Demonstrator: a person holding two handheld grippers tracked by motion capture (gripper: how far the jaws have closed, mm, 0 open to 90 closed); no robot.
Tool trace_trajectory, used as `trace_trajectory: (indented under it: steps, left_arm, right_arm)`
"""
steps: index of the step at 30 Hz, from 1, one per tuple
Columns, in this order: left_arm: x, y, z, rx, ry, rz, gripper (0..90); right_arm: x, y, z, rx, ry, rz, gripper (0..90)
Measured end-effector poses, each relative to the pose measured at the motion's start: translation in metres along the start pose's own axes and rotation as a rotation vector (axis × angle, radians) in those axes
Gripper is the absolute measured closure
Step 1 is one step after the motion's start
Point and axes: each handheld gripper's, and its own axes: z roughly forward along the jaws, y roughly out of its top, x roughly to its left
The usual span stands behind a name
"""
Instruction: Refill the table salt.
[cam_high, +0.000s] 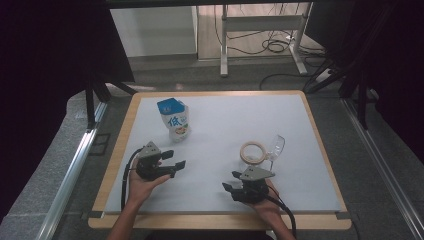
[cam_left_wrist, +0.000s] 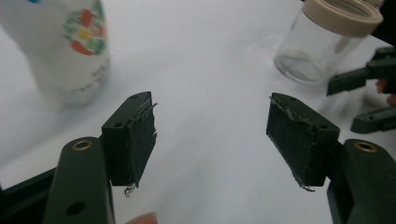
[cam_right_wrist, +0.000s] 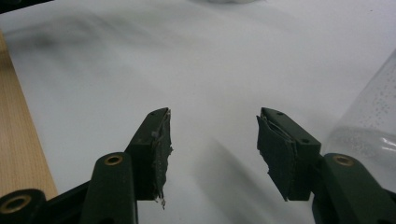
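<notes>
A blue-and-white pouch (cam_high: 174, 120) stands upright on the white mat (cam_high: 220, 120), left of the middle; it also appears in the left gripper view (cam_left_wrist: 70, 46). A clear jar with a beige rim (cam_high: 252, 151) (cam_left_wrist: 327, 37) sits right of the middle. My left gripper (cam_high: 176, 158) (cam_left_wrist: 212, 126) hovers below the pouch, open, with only bare mat between its jaws. My right gripper (cam_high: 230, 180) (cam_right_wrist: 212, 135) is near the front edge just below the jar, also open with nothing in it. Its fingers (cam_left_wrist: 359, 79) show at the right of the left gripper view.
A clear glass piece (cam_high: 275, 145) (cam_right_wrist: 373, 126) leans right beside the jar. The wooden table edge (cam_high: 120, 150) (cam_right_wrist: 18, 135) frames the mat. Beyond the table stand a desk frame (cam_high: 260, 30) and floor cables (cam_high: 275, 47).
</notes>
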Motion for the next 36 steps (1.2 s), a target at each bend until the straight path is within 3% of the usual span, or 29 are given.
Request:
trace_trajectory:
  steps: [8,14,19,24,36]
  left_arm:
    - [0.024,0.011,-0.010,-0.024,0.074,-0.029,34.1]
    - [0.044,0.021,-0.010,-0.035,0.102,-0.059,37.2]
    - [0.061,0.038,-0.003,-0.037,0.134,-0.049,38.6]
    - [0.070,0.053,0.002,-0.046,0.143,-0.038,39.1]
    - [0.092,0.071,0.016,-0.051,0.123,-0.059,40.4]
  right_arm:
    - [0.002,0.002,0.000,-0.006,-0.001,-0.006,44.8]
    - [0.003,0.001,0.003,0.002,0.008,-0.008,44.8]
    - [0.005,0.001,0.003,0.009,0.009,-0.015,44.7]
    - [0.005,0.000,0.004,0.009,0.011,-0.016,44.6]
    - [0.004,0.000,0.004,0.008,0.012,-0.015,44.4]
